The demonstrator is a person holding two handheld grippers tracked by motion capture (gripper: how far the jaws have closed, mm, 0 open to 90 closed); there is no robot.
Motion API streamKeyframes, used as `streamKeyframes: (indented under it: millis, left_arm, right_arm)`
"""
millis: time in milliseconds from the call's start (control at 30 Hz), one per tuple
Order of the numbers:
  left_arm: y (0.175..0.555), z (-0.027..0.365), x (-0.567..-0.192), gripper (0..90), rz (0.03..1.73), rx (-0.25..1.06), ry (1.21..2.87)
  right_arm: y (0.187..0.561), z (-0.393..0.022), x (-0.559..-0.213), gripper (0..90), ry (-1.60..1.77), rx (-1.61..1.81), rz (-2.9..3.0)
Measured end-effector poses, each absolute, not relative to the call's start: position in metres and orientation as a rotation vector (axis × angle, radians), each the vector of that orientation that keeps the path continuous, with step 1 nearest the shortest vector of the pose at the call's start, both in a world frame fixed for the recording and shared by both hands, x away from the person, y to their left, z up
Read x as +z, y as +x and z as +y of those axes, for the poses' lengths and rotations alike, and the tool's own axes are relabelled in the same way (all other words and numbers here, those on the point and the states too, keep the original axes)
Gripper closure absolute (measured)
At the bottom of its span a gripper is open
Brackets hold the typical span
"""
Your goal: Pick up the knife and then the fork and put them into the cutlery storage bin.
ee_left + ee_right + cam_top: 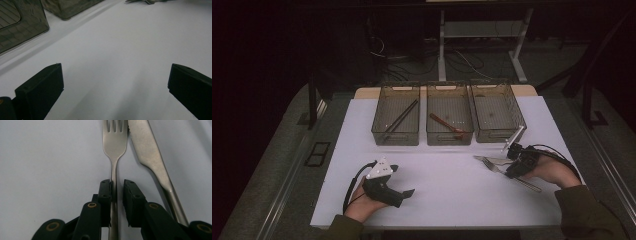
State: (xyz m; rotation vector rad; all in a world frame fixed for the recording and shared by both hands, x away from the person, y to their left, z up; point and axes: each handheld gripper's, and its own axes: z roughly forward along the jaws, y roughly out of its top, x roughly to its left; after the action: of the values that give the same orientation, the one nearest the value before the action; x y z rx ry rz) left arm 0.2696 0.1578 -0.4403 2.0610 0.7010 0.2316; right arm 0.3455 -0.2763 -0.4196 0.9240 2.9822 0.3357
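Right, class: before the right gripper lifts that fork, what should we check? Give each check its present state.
1. Fork handle lies between the right gripper's jaws: ok.
2. Both pads press on the handle: not ok, a gap shows on one side.
3. Knife stays outside the jaws: ok, it lies beside the fork.
4. Left gripper is open, with nothing between its jaws: ok.
5. Right-hand bin is empty: cannot tell, too dim.

fork (114,145) between the right gripper (117,191) jaws: brushed matt metal. knife (150,155) just beside it: same dull metal. surface (50,157) beneath: smooth, matt white.
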Motion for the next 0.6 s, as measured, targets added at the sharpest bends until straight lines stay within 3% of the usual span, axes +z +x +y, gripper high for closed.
streamKeyframes:
  millis: [600]
  left_arm:
    - [0.270,0.157,-0.441,0.0,0.696,0.227,2.066]
  right_arm:
    - [0.346,-0.260,-0.420,83.4,0.871,0.159,2.995]
